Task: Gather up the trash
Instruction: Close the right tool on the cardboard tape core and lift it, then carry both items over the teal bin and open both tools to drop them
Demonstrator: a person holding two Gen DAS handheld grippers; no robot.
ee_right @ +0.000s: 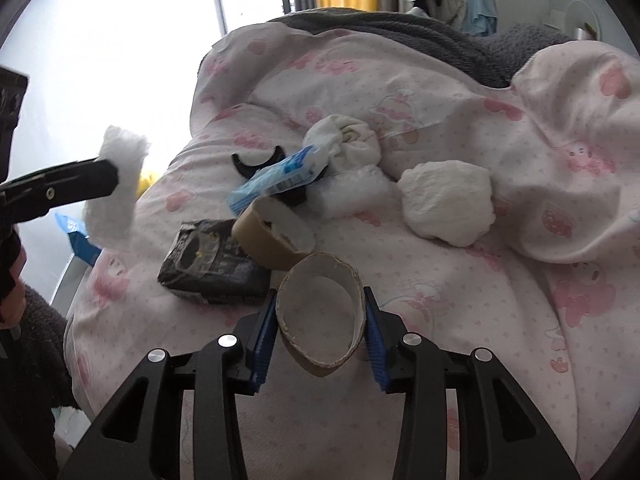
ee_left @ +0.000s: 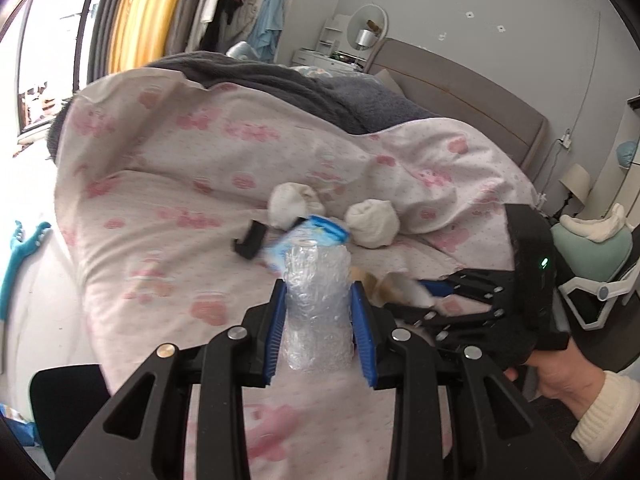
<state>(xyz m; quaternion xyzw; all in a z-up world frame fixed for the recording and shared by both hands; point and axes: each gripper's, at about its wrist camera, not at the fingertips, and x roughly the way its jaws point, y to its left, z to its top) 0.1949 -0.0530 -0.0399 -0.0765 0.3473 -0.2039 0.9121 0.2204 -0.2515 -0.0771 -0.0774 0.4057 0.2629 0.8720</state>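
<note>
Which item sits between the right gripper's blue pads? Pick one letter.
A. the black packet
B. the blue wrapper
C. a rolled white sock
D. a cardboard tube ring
D: in the right wrist view the right gripper has its blue pads on either side of the squashed cardboard tube ring, pressing its walls.

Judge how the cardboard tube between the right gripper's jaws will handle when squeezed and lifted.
The cardboard tube looks thin-walled and already squashed oval, so it probably crushes further. Hollow, so likely very light. The right gripper pads press its sides; it could roll if dropped on the quilt.
</note>
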